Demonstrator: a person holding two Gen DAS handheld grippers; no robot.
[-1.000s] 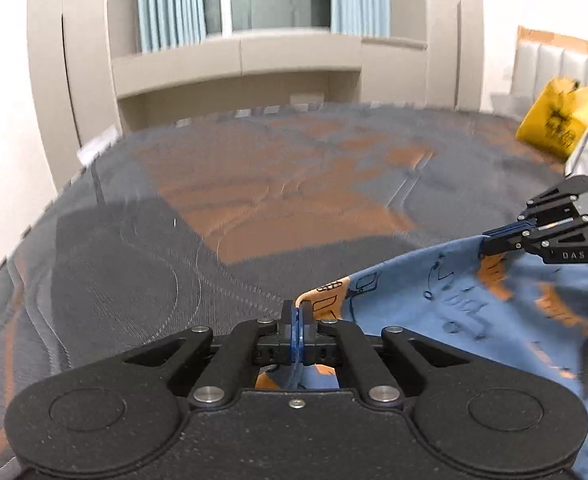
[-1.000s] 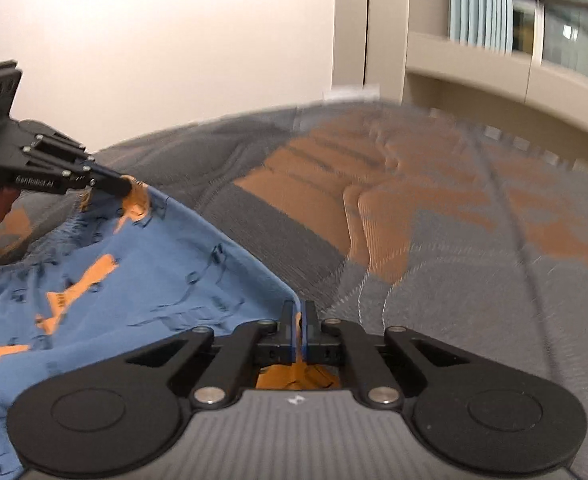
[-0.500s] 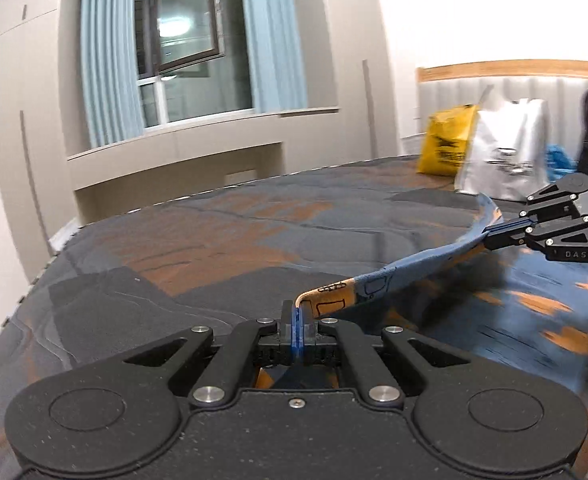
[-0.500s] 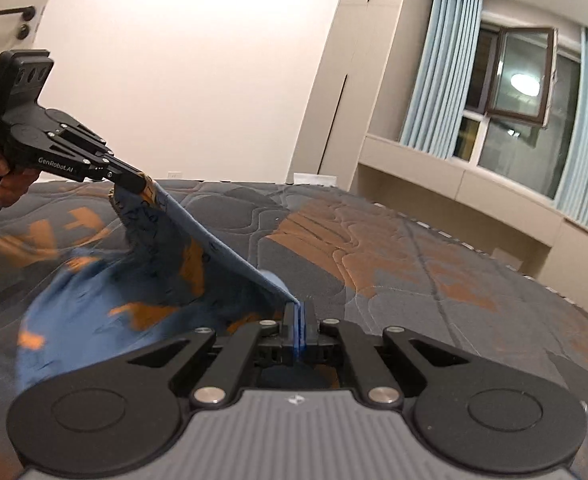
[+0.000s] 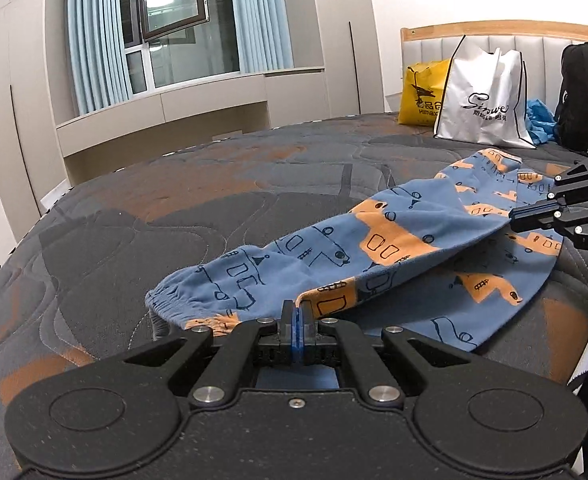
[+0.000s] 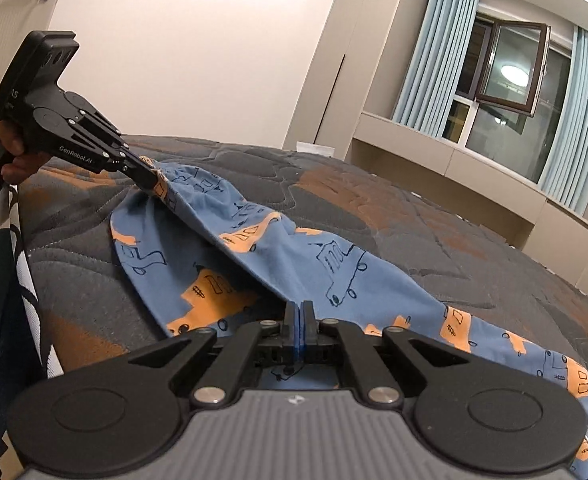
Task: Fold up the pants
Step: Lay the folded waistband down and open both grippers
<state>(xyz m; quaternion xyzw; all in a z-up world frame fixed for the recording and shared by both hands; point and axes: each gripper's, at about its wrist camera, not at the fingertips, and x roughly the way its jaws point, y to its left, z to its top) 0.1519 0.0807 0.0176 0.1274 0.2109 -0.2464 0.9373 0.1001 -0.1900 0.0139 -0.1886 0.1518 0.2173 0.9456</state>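
Gripping the blue-and-orange pants point(image 5: 377, 256) along one raised edge, with the left gripper point(image 5: 297, 312) clamped tight on the fabric at its own tips and the right gripper point(image 6: 299, 314) pinched shut on the same edge farther along, the cloth sagging between them over the quilted bed point(image 5: 174, 216). Lying ahead of the left gripper, one cuffed leg point(image 5: 182, 300); beneath the lifted layer, a second layer already resting flat, probably the first lengthwise fold, half made. Still waiting: lowering and releasing the held edge, smoothing it, then folding across.
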